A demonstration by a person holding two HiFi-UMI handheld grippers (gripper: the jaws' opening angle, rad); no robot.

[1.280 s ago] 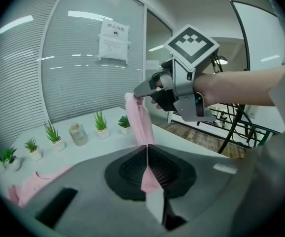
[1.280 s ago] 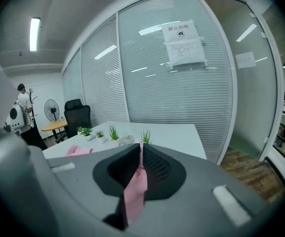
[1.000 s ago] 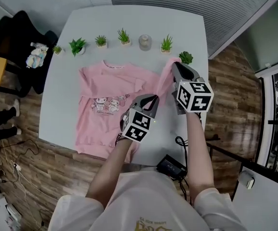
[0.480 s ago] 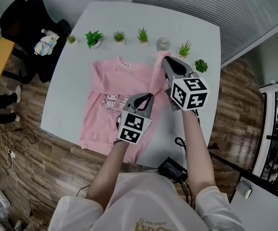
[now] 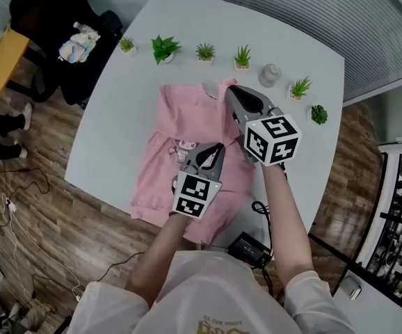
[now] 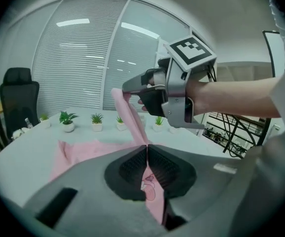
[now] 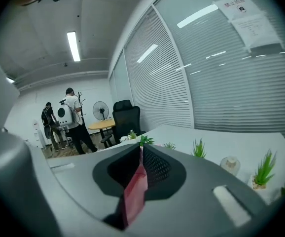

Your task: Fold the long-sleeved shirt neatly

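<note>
pinching the raised edge of the pink shirt (image 5: 158, 179), which lies on the table (image 5: 117, 106), the left claw (image 5: 212, 150) and right claw (image 5: 230, 92) each clamp cloth, so uneven pulling could drag it askew or wrinkle the fold.

Shirt (image 5: 156, 186): soft pink cloth, matt, drapes in loose folds. Table (image 5: 117, 117): smooth, pale, faint sheen. Floor (image 5: 55, 221): wood planks, visible grain. Left gripper (image 5: 211, 149), right gripper (image 5: 230, 90): grey matt plastic shells; pads (image 6: 132, 167) black, ribbed.

Overhead, two low views; shared table (image 5: 117, 117)
</note>
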